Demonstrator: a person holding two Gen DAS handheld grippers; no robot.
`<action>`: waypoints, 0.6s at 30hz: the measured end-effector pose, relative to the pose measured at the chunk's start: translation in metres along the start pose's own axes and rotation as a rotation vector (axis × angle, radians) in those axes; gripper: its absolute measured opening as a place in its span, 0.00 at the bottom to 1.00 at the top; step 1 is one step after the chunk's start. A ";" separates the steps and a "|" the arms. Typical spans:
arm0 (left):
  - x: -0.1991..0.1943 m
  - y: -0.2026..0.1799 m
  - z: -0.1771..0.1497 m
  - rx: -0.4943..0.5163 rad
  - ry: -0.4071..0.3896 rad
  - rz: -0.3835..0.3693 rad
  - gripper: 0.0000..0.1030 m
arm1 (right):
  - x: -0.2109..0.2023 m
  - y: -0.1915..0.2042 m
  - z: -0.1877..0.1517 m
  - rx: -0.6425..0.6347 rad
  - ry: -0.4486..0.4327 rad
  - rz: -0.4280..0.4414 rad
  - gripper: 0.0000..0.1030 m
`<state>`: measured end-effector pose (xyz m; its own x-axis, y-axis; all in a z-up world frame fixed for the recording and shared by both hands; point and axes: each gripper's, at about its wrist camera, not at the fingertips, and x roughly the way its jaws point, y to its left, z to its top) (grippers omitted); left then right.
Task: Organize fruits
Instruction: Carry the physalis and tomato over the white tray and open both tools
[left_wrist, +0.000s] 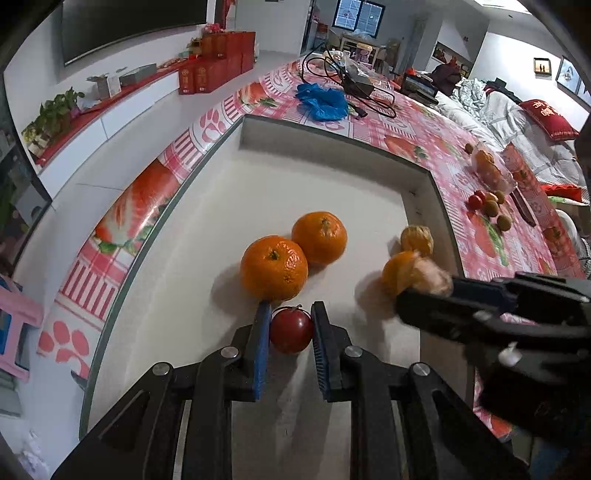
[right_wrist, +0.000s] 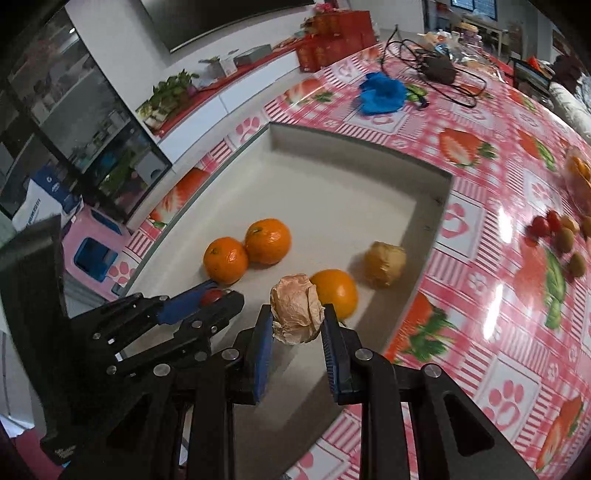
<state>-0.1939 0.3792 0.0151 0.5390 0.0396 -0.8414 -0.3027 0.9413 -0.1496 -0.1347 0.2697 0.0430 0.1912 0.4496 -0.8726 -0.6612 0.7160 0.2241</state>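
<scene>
A white tray (left_wrist: 317, 173) lies on the strawberry-print table. Two oranges (left_wrist: 274, 268) (left_wrist: 320, 237) sit side by side in it, with a third orange (right_wrist: 335, 293) and a husked golden berry (right_wrist: 384, 263) to their right. My left gripper (left_wrist: 290, 325) is shut on a small red tomato (left_wrist: 291, 331) just above the tray floor, in front of the nearest orange. My right gripper (right_wrist: 298, 325) is shut on a papery husked berry (right_wrist: 295, 314), beside the third orange. Each gripper shows in the other's view (right_wrist: 210, 295) (left_wrist: 428, 291).
Loose small fruits, red tomatoes (left_wrist: 476, 201) and greenish ones (left_wrist: 496, 212), lie on the table right of the tray, near a clear bag of oranges (left_wrist: 489, 170). A blue cloth (left_wrist: 323, 101) and black cables (left_wrist: 354, 79) lie beyond the tray.
</scene>
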 end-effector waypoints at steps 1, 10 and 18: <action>0.001 0.001 0.002 -0.002 -0.003 0.003 0.23 | 0.001 0.002 0.002 -0.007 -0.002 0.002 0.26; -0.002 0.009 0.008 -0.055 -0.025 0.013 0.74 | 0.004 0.011 0.018 -0.025 0.005 0.002 0.32; -0.012 0.011 0.008 -0.073 -0.024 -0.019 0.78 | -0.027 0.000 0.018 -0.016 -0.109 -0.051 0.92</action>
<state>-0.1979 0.3917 0.0277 0.5637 0.0314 -0.8254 -0.3487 0.9149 -0.2033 -0.1272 0.2673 0.0747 0.3020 0.4691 -0.8299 -0.6598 0.7312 0.1732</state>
